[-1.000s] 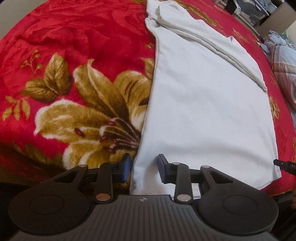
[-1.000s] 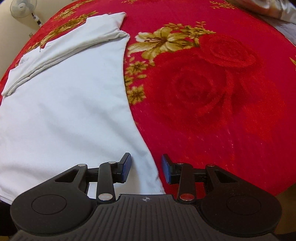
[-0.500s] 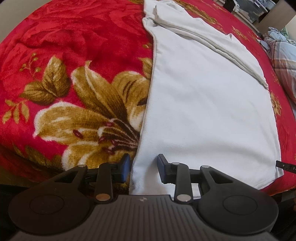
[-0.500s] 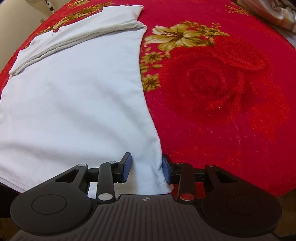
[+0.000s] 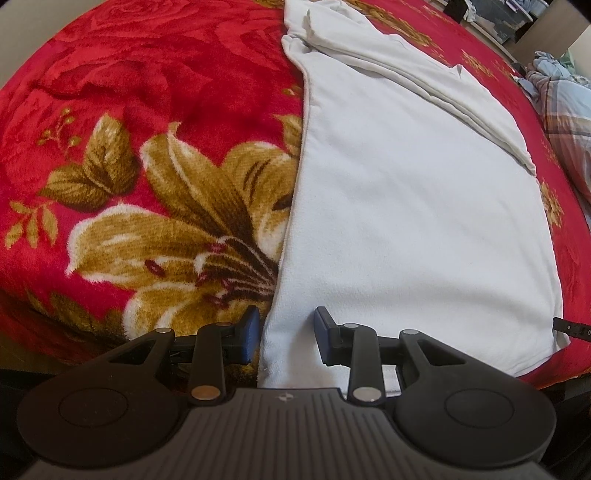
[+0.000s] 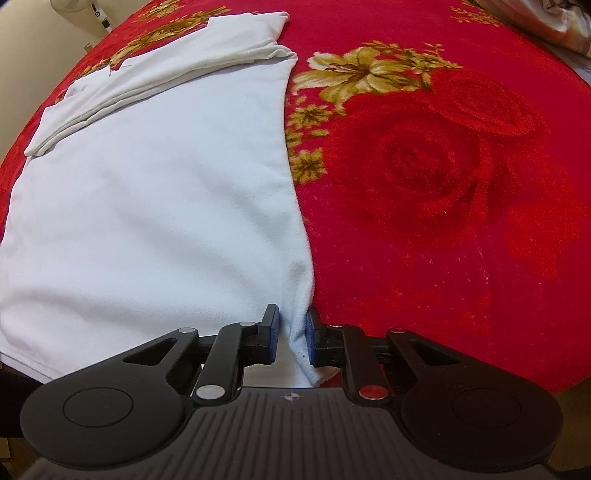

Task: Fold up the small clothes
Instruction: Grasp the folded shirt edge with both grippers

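A white garment (image 5: 406,206) lies flat on a red flowered blanket (image 5: 147,110), with its sleeves folded in across the far end. My left gripper (image 5: 286,338) is open, its fingers astride the garment's near left corner. In the right wrist view the same garment (image 6: 155,199) fills the left half. My right gripper (image 6: 291,338) has closed on the garment's near right corner, and the cloth bunches between the blue pads. The tip of the right gripper (image 5: 570,326) shows at the right edge of the left wrist view.
The blanket (image 6: 443,184) covers a bed whose near edge lies just under both grippers. A checked quilt (image 5: 569,107) and loose clothes lie at the far right. A white fan (image 6: 98,9) stands beyond the bed at the upper left.
My right gripper moved left onto the garment's right corner and closed on it, bunching the cloth. My left gripper stayed open at the left corner and barely moved.
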